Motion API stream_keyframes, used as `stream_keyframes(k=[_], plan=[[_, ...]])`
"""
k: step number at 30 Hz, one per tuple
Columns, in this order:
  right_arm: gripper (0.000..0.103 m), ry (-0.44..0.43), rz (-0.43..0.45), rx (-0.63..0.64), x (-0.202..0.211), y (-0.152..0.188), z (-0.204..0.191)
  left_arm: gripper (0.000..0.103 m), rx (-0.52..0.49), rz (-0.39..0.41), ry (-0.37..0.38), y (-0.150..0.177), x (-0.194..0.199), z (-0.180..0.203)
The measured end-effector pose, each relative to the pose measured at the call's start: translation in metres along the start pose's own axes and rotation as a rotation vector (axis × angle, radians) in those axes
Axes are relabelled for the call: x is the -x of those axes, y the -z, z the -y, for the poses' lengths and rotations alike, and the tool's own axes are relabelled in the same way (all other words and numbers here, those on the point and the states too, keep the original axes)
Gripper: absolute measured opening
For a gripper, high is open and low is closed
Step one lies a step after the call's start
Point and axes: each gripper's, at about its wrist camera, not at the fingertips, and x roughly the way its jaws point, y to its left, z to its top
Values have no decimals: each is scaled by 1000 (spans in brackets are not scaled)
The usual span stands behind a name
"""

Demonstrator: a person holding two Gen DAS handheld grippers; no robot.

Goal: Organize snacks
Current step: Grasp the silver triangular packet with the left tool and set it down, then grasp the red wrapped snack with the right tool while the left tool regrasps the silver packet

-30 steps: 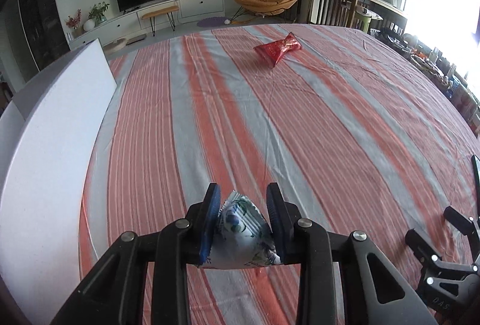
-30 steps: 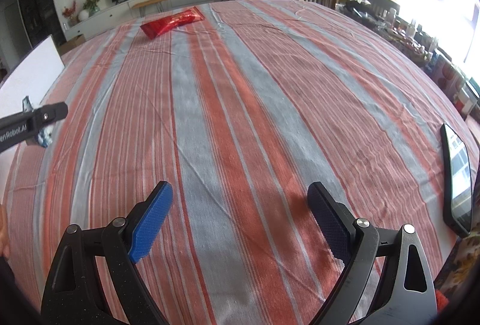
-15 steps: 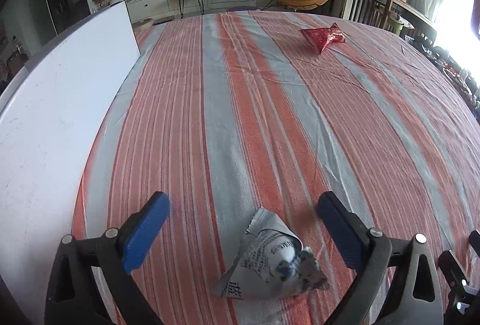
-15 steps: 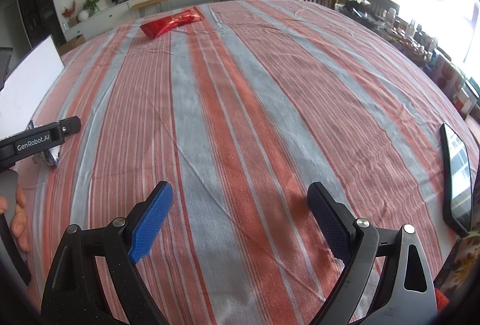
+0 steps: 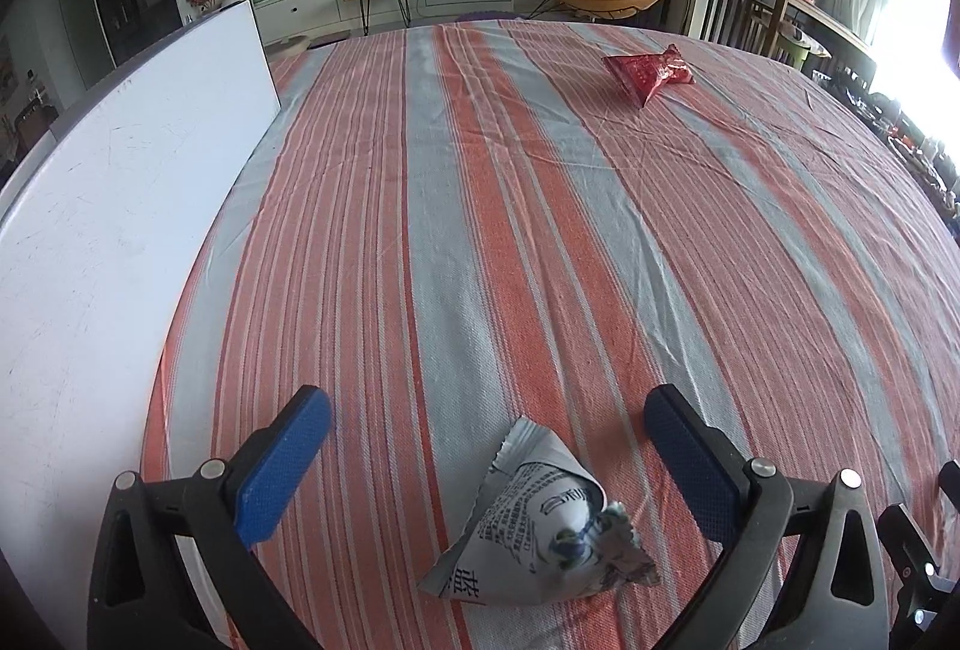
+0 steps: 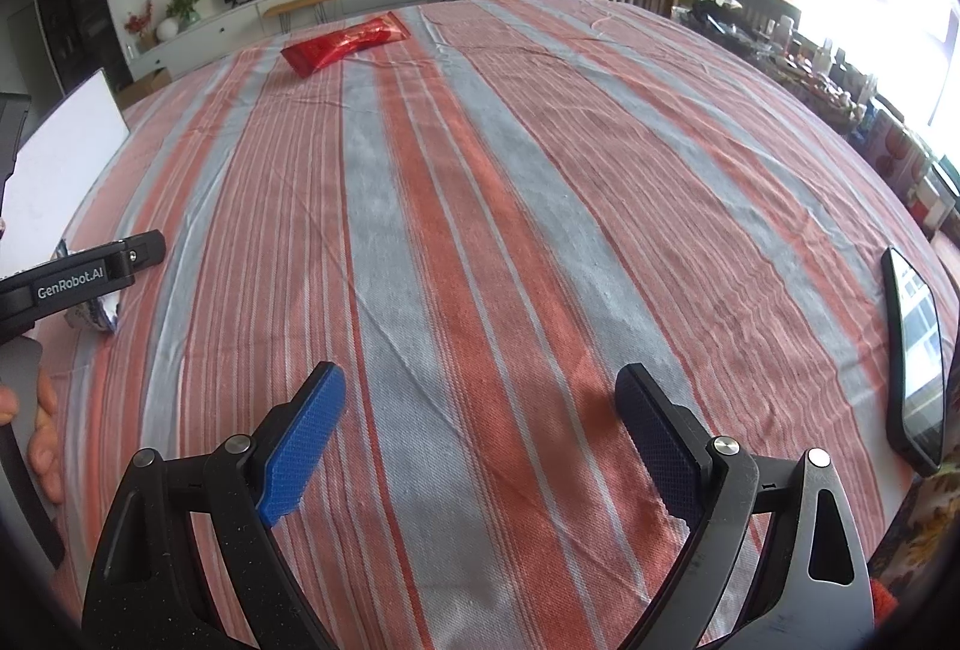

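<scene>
- a white board (image 5: 120,242) lies flat along the left edge of the striped cloth (image 5: 540,260).
- the left gripper (image 5: 486,446) is spread wide and holds nothing; its blue pads (image 5: 282,458) stand well clear on either side of the white packet.
- the white packet (image 5: 540,524) sits on the cloth between those fingers, near the front edge, a puffed triangle with its crimped tip pointing away from the camera and slightly left.
- the red packet (image 5: 648,71) lies far across the cloth toward the back; in the right wrist view (image 6: 348,41) its long axis runs across the stripes, right end farther away.
- the right gripper (image 6: 480,434) hovers low over bare cloth, wide open and empty, pointing along the stripes.
- a phone (image 6: 915,350) lies near the right edge of the cloth.
</scene>
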Motion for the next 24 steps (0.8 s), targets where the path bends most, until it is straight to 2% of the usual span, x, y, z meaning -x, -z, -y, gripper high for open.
stream_keyframes(k=[3,5,9,12,17,19,20,22,23,24], plan=[[90,-75,-87,88,-16,-36,-3,103,0,0,0,0,0,0],[90,-98,-74,79,-26,-73,-5,103,0,0,-1,0,0,0],[89,-211,-90,-29,-69,-156,-10,103,1,0,1,0,0,0],[89,-258,-80,-149,-110,-209,-21,103,0,0,0,0,0,0],[89,-309,-87,-321,-169,-255,-46,103,0,1,0,1,0,0],[89,-290,-92,-340,-187,-264,-56,103,0,1,0,1,0,1],[89,-243,-57,-315,-188,-267,-62,103,0,1,0,1,0,1],[77,-159,-53,-211,-191,-271,-75,103,0,0,0,1,0,1],[43,-129,-53,-145,-190,-269,-79,103,0,0,0,1,0,2],[29,-132,-56,-100,-188,-266,-80,103,0,0,-1,0,0,2]])
